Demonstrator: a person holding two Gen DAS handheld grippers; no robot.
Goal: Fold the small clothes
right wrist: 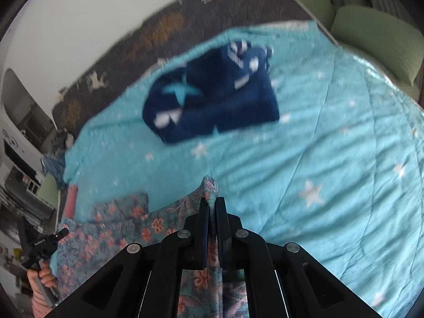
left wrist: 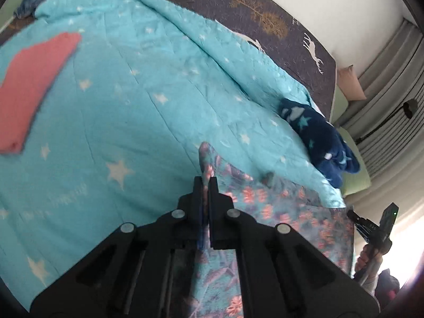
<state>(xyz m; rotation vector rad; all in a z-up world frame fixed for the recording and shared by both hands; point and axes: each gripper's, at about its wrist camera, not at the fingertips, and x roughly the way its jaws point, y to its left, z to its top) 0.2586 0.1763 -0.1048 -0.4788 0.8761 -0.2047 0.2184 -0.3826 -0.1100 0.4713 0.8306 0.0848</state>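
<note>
The left gripper (left wrist: pixel 206 182) is clamped tight on a pinched ridge of the floral garment (left wrist: pixel 278 212), a tuft of cloth poking out just past its fingertips; the rest of the garment spreads to its right and beneath it over the turquoise star quilt (left wrist: pixel 148 100). The right gripper (right wrist: pixel 212 202) is likewise closed on another fold of the floral garment (right wrist: pixel 111 228), which trails away to its left and below. Ahead of the right gripper, well apart, lies a dark blue star-print garment (right wrist: pixel 212 98) on the quilt (right wrist: pixel 331 145). Far to the left of the left gripper rests a folded pink cloth (left wrist: pixel 31 87)
</note>
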